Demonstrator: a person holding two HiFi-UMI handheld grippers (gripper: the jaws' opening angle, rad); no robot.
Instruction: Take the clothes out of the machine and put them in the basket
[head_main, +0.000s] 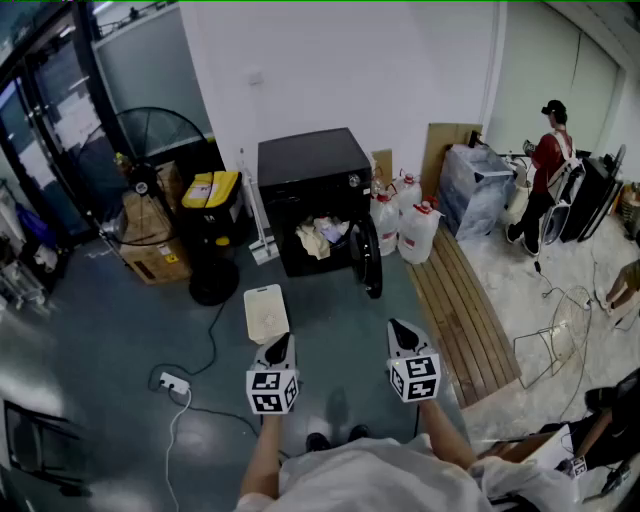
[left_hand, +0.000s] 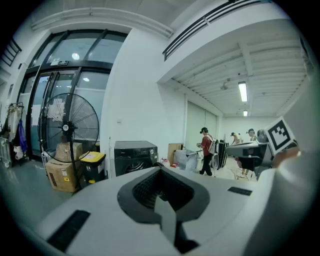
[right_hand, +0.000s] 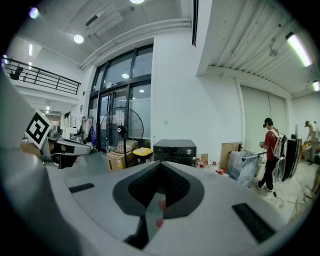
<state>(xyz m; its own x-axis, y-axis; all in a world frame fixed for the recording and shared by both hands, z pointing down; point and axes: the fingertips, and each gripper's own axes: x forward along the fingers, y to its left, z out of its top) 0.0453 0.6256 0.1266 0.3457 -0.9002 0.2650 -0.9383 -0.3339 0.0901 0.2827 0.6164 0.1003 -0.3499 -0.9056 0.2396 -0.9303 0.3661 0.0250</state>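
Note:
The black washing machine (head_main: 315, 190) stands against the white wall with its round door (head_main: 368, 256) swung open. Light-coloured clothes (head_main: 322, 236) fill its drum opening. A white basket (head_main: 266, 312) sits on the floor in front of it. My left gripper (head_main: 278, 349) and right gripper (head_main: 402, 334) are held side by side well short of the machine, both shut and empty. The left gripper is just behind the basket. The left gripper view shows its closed jaws (left_hand: 160, 171) under the distant machine (left_hand: 135, 155). The right gripper view shows the same, its jaws (right_hand: 161, 166) below the machine (right_hand: 175, 149).
A big standing fan (head_main: 152, 160), a yellow-lidded bin (head_main: 212, 190) and a cardboard box (head_main: 155, 252) stand left of the machine. White jugs (head_main: 412, 228) and wooden planks (head_main: 465, 310) lie to its right. A power strip with cable (head_main: 174, 383) lies on the floor. A person in red (head_main: 546, 165) stands far right.

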